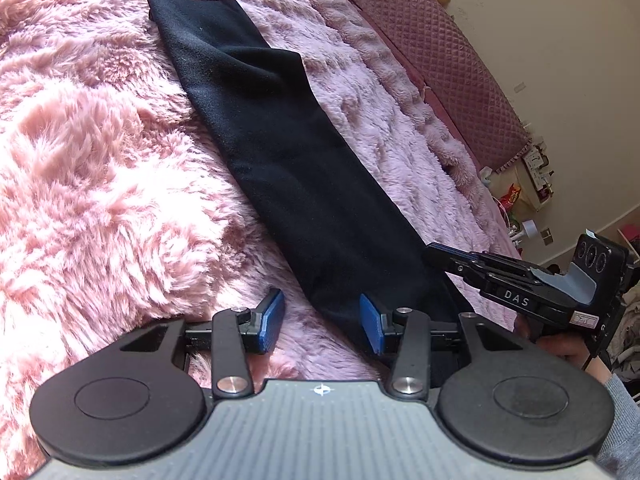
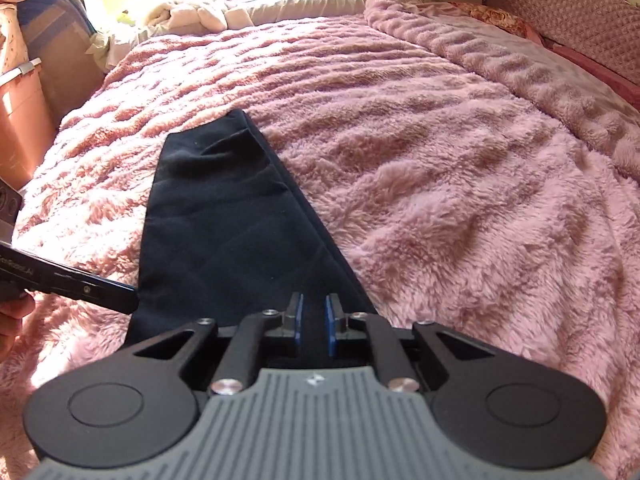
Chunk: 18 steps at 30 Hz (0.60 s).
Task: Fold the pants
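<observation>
Black pants (image 1: 280, 152) lie folded lengthwise in a long strip on the fluffy pink blanket (image 1: 100, 168); they also show in the right wrist view (image 2: 224, 216). My left gripper (image 1: 322, 322) is open, its blue pads (image 1: 370, 322) straddling the strip's near left edge. My right gripper (image 2: 314, 322) is shut on the near right edge of the pants; it shows from the side in the left wrist view (image 1: 432, 254). The left gripper's finger shows at the left of the right wrist view (image 2: 92, 292), at the pants' edge.
The quilted pink headboard (image 1: 452, 60) runs along the far right. Clutter stands beside the bed (image 1: 532, 184). White cloth and pillows (image 2: 200, 12) lie at the far end of the bed, a pink bin (image 2: 20, 120) at the left.
</observation>
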Each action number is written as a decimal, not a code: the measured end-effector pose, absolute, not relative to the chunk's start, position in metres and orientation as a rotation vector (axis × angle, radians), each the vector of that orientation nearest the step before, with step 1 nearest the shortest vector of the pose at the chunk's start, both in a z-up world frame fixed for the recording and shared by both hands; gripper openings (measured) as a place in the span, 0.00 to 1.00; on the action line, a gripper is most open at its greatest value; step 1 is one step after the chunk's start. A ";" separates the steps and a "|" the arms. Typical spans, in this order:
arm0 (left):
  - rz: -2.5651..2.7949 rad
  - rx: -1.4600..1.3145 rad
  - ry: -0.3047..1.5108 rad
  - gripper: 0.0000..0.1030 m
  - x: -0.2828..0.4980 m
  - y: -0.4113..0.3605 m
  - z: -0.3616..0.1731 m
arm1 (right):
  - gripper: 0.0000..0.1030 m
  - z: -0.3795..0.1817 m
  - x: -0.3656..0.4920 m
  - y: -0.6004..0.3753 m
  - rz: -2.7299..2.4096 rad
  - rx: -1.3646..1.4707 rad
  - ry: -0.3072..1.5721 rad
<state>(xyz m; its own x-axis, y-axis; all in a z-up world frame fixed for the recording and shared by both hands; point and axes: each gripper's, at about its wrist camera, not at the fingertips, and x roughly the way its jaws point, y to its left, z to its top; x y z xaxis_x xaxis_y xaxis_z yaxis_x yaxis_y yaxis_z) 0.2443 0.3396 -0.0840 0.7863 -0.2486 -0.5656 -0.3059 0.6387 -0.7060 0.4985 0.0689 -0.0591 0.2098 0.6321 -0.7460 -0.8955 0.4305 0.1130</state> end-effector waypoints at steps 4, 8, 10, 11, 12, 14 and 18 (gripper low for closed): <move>0.023 -0.857 0.699 0.50 0.245 0.333 -0.080 | 0.06 -0.067 0.521 0.038 0.741 -0.336 0.820; -0.049 -0.867 0.700 0.50 0.241 0.322 -0.078 | 0.11 -0.038 0.518 -0.044 0.535 -0.285 0.745; -0.144 -0.937 0.713 0.50 0.240 0.314 -0.079 | 0.13 -0.020 0.503 -0.098 0.496 -0.270 0.730; -0.206 -0.980 0.702 0.52 0.238 0.310 -0.079 | 0.17 -0.013 0.494 -0.120 0.484 -0.265 0.724; -0.261 -0.987 0.691 0.54 0.235 0.304 -0.078 | 0.22 -0.005 0.484 -0.148 0.472 -0.260 0.723; -0.335 -0.932 0.696 0.55 0.232 0.286 -0.074 | 0.30 0.003 0.464 -0.195 0.467 -0.244 0.741; -0.545 -0.928 0.758 0.55 0.230 0.252 -0.082 | 0.54 -0.001 0.433 -0.269 0.472 -0.216 0.824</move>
<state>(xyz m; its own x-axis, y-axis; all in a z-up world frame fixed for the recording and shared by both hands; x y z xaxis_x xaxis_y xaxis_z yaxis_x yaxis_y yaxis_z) 0.2304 0.2524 -0.0817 0.6237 -0.7043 -0.3390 0.0967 0.4998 -0.8607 0.4333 -0.2687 -0.0015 0.5836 0.3184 -0.7470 -0.4825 0.8759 -0.0036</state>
